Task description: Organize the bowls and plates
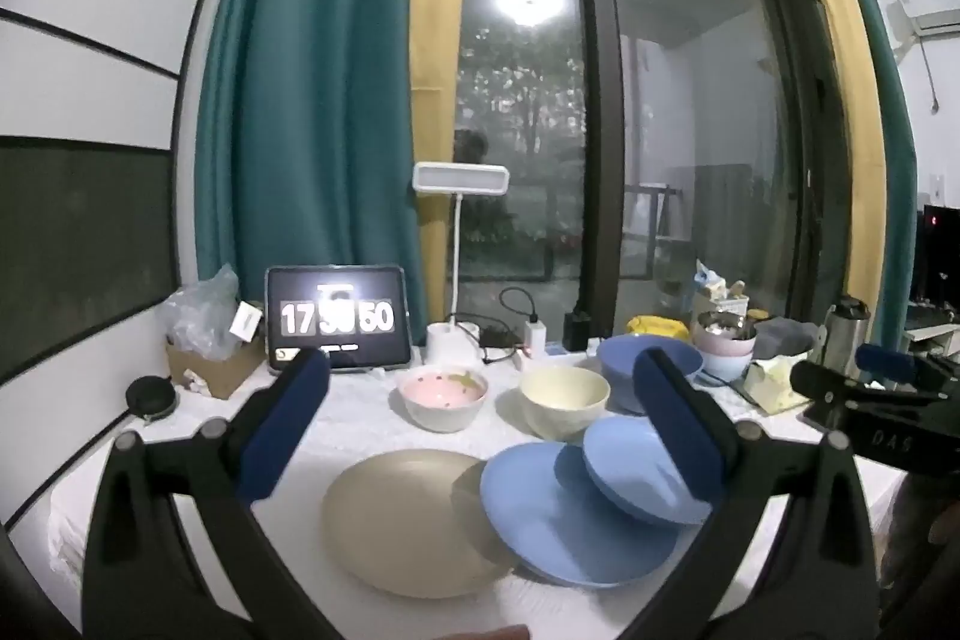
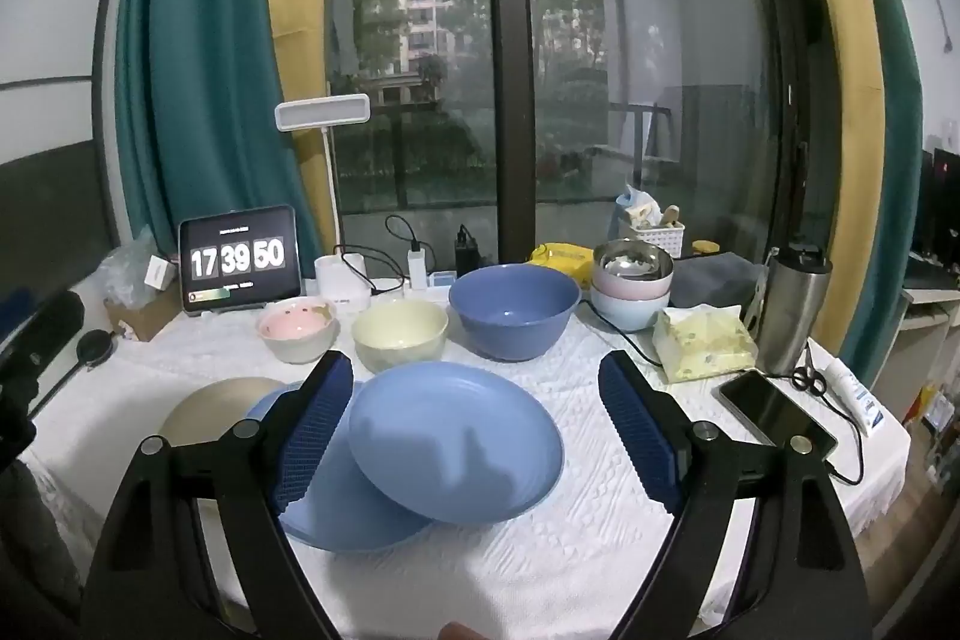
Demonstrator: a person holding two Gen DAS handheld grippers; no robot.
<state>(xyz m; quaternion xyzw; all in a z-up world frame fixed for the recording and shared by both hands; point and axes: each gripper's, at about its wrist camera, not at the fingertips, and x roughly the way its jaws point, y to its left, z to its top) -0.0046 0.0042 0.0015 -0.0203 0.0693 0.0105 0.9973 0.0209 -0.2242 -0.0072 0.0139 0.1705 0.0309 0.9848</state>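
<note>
On the white tablecloth lie a beige plate (image 1: 408,520), a large blue plate (image 1: 552,526) and a smaller blue plate (image 2: 456,448) that leans on the large one's right rim. Behind them stand a pink bowl (image 2: 298,329), a cream bowl (image 2: 399,334) and a big blue bowl (image 2: 513,310). My left gripper (image 1: 480,394) hovers open above the plates, nothing between its fingers. My right gripper (image 2: 474,382) is open too, over the smaller blue plate, touching nothing. The right gripper's body shows at the right edge of the left wrist view.
A tablet clock (image 2: 240,259), a desk lamp (image 2: 322,115), chargers and cables line the back by the window. At the right stand stacked pastel bowls with a steel one on top (image 2: 630,280), a tissue pack (image 2: 702,343), a steel bottle (image 2: 792,304), a phone (image 2: 774,415) and scissors (image 2: 807,379).
</note>
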